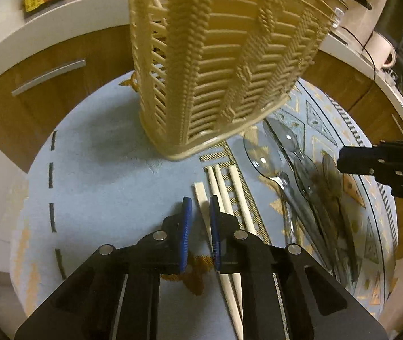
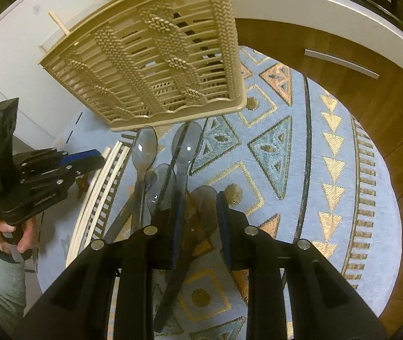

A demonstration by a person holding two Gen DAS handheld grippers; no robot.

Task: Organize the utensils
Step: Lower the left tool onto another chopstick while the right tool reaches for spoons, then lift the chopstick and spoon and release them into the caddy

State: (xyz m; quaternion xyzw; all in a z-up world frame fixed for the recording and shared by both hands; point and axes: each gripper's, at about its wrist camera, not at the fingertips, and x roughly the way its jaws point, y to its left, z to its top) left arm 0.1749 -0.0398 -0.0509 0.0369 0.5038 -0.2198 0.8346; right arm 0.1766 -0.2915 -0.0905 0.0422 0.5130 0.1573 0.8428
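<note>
The left gripper, black with blue pads, points down at the pale blue patterned round rug. Its jaws stand narrowly apart around one of four cream-white chopsticks; whether the pads actually press on it I cannot tell, as the fisheye blurs the contact. The other three chopsticks lie just beside it, roughly parallel.

The right gripper straddles a brown translucent plastic spoon with a gap on each side, so the pads look clear of it. Around it lie four smoky-clear plastic spoons in an overlapping heap, bowls toward the basket; the count is approximate where handles cross.

Beyond both stands one tall beige woven-look plastic utensil basket, upright on the rug, near the spoon bowls.

Only the right wrist view shows the person's hand and grey-green sleeve on the left gripper's handle, and sticks rising from the basket. Only the left wrist view shows a white kettle.
</note>
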